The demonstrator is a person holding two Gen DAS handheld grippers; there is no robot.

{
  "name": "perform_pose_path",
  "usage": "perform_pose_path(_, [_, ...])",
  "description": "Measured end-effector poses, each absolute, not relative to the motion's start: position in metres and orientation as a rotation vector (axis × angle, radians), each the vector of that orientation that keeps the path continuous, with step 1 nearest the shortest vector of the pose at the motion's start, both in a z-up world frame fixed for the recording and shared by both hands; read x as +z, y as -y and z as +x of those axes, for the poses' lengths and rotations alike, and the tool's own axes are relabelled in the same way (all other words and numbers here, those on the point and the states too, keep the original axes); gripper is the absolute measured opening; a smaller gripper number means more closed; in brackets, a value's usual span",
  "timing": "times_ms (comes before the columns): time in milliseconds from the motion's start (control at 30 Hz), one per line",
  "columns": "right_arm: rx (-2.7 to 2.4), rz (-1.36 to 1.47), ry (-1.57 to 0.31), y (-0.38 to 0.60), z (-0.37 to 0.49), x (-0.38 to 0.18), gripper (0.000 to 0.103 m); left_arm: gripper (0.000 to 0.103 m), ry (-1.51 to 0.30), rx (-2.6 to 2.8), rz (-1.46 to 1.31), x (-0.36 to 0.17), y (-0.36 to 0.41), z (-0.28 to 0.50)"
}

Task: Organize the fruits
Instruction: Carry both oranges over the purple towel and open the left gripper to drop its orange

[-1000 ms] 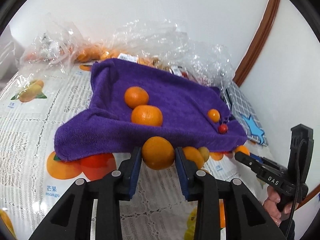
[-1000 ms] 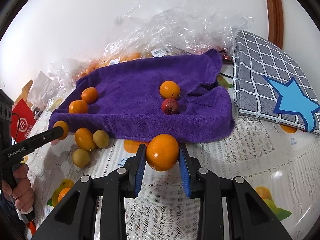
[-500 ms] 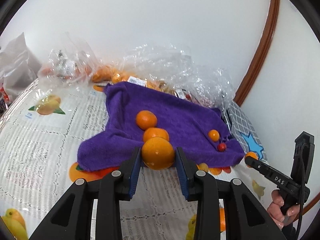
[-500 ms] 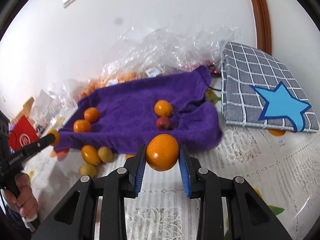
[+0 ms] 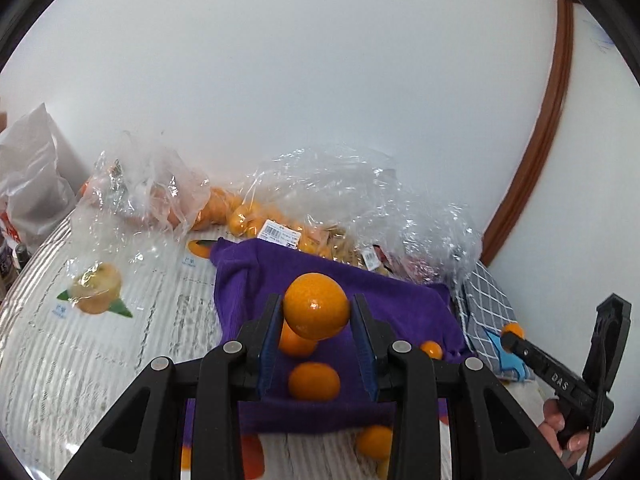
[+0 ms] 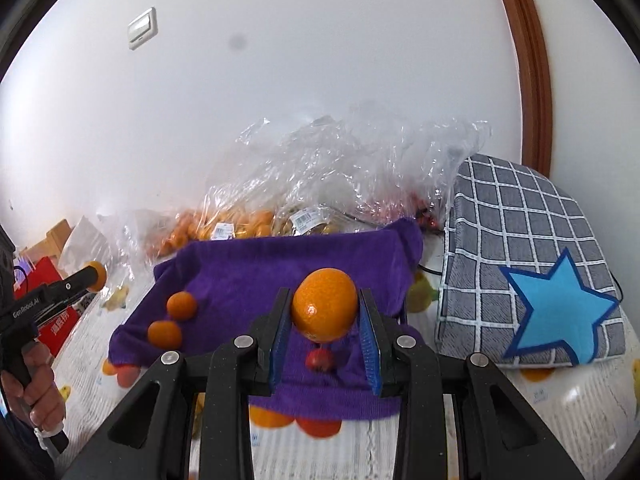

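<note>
My left gripper [image 5: 316, 308] is shut on an orange [image 5: 316, 306], held in the air above the purple towel [image 5: 400, 300]. Two more oranges [image 5: 314, 381] lie on the towel beneath it, and a small one [image 5: 431, 349] sits further right. My right gripper [image 6: 325, 312] is shut on another orange [image 6: 325, 309], also raised over the purple towel [image 6: 248, 272]. Below it lies a small red fruit [image 6: 320, 360]; two oranges [image 6: 181, 305] rest at the towel's left. Each gripper shows at the edge of the other's view, with an orange at its tip.
Clear plastic bags of oranges [image 5: 236, 212] and other fruit [image 6: 320, 184] are piled against the wall behind the towel. A grey checked cushion with a blue star [image 6: 532, 280] lies to the right. Loose fruit [image 5: 374, 440] sits by the towel's near edge. A red bag [image 6: 52, 316] stands left.
Both grippers have risen from the tablecloth in front of the towel, each carrying its orange, and now point higher, showing more wall.
</note>
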State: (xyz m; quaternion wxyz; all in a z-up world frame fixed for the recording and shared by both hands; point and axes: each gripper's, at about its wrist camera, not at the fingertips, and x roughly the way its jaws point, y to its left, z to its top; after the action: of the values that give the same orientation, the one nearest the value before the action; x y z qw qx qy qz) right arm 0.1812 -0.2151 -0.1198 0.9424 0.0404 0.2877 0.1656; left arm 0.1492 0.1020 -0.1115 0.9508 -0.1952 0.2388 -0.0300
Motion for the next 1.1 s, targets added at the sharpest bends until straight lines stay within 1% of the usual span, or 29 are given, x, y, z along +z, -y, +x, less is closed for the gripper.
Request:
perform_pose_path(100, [0.331,0.102,-0.607,0.216,0.191,-0.131,0.032,0.032,-0.512,-0.045,-0.402,-0.127,-0.101,0.163])
perform_pose_path(267, [0.285,0.108,-0.700,0.225,0.208,-0.161,0.032,0.032,-0.563,-0.036,-0.381,-0.156,-0.100,0.173])
perform_pose_path(433, [0.303,0.137,-0.729,0.226,0.216,-0.170,0.032,0.033,-0.564,-0.030,-0.366,-0.159,-0.101,0.176])
perform_pose_path(667, [0.309,0.049,-0.761,0.206,0.217,-0.181,0.032,0.033,-0.592,-0.040,-0.370,-0.164,-0.099,0.178])
perform_pose_path(967, [0.268,0.056,-0.789,0.209,0.220,-0.186,0.032,0.033,-0.637,-0.027,-0.420,-0.171,-0.105,0.185])
perform_pose_path(1100, [0.254,0.031,-0.786,0.206,0.219,-0.186,0.032,0.033,-0.639,-0.017,-0.402,-0.171,-0.101,0.184])
